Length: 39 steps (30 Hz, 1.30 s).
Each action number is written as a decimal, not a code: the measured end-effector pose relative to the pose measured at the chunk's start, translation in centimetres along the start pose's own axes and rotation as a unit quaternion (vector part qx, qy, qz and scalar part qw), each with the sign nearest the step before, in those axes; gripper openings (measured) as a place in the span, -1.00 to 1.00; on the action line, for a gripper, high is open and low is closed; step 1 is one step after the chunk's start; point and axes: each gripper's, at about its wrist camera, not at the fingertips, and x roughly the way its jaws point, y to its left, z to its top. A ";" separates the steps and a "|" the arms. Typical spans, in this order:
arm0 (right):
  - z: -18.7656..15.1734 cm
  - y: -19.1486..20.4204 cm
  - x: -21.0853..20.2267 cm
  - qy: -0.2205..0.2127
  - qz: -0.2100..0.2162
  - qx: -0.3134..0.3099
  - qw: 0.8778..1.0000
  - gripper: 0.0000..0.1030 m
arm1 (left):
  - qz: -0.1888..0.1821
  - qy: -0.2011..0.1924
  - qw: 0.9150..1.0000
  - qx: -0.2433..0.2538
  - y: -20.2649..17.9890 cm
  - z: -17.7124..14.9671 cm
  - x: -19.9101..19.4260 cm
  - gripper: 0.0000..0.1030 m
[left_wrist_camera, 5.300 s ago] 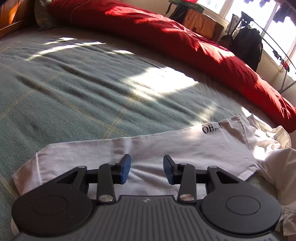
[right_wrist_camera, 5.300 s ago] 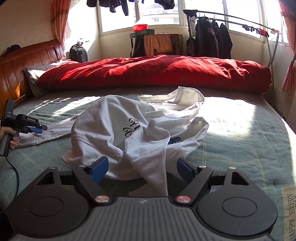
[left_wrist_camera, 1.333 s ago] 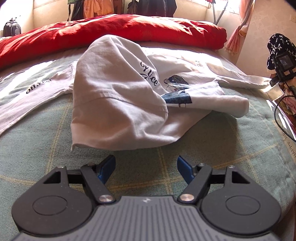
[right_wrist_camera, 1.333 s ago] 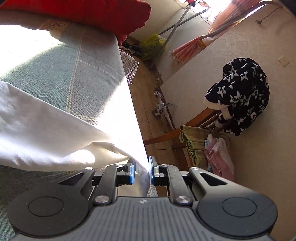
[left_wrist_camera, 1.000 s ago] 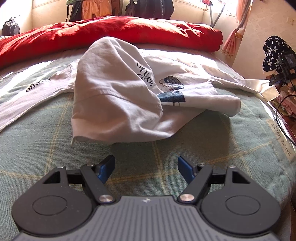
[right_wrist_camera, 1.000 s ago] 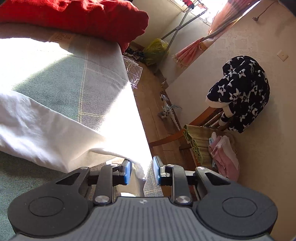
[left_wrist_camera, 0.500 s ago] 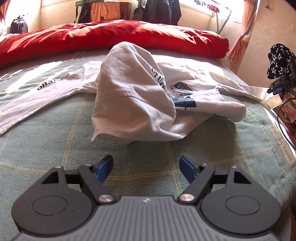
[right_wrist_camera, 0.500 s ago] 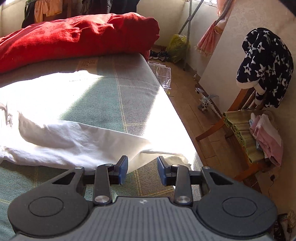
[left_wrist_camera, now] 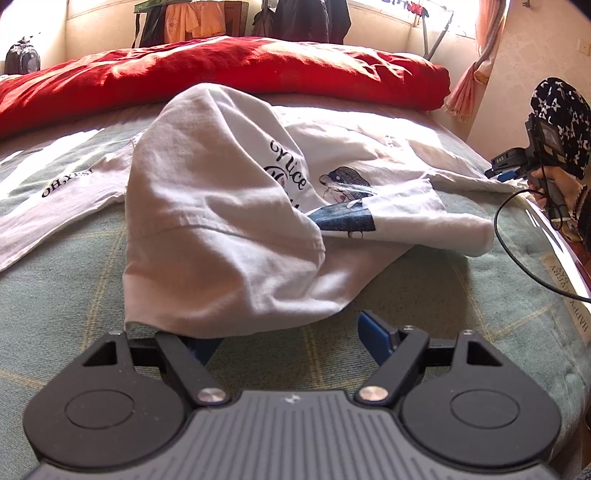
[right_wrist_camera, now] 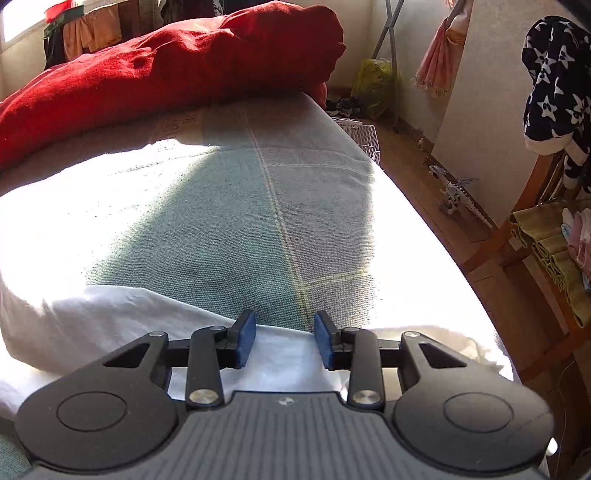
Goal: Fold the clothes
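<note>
A lived-in bedroom in a home, plainly; a wide bed (left_wrist_camera: 74,295) under a green checked cover fills most of it, with a red duvet (left_wrist_camera: 221,70) rolled along its far side; clothes hang drying (left_wrist_camera: 192,22) by the sunny window, beside a metal drying rack (right_wrist_camera: 388,33); a pink tasselled curtain (left_wrist_camera: 476,74) hangs at the wall; on the wooden floor (right_wrist_camera: 424,170) lie a toy dinosaur (right_wrist_camera: 458,195), shoes (right_wrist_camera: 343,105) and a white wire basket (right_wrist_camera: 362,136); a wooden chair (right_wrist_camera: 517,229) carries folded towels and a star-patterned garment (right_wrist_camera: 554,81).
</note>
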 end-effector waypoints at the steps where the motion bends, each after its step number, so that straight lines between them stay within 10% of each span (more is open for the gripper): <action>1: 0.5 -0.1 0.4 -0.002 0.001 0.006 1.000 -0.19 | -0.002 0.001 1.000 0.003 -0.2 0.1 0.1 0.53; 17: -2.4 -5.6 -12.8 -0.040 0.098 -0.044 0.993 0.13 | -0.035 0.017 0.999 0.026 -2.5 -0.6 1.3 0.53; 24: -5.7 -7.4 -8.7 0.013 0.072 -0.033 0.997 0.21 | -0.036 0.024 0.998 0.037 -3.6 -0.4 2.0 0.53; 39: 1.4 -8.9 0.2 -0.071 0.042 0.024 0.996 0.40 | -0.014 0.029 0.999 0.043 -4.8 0.8 4.3 0.66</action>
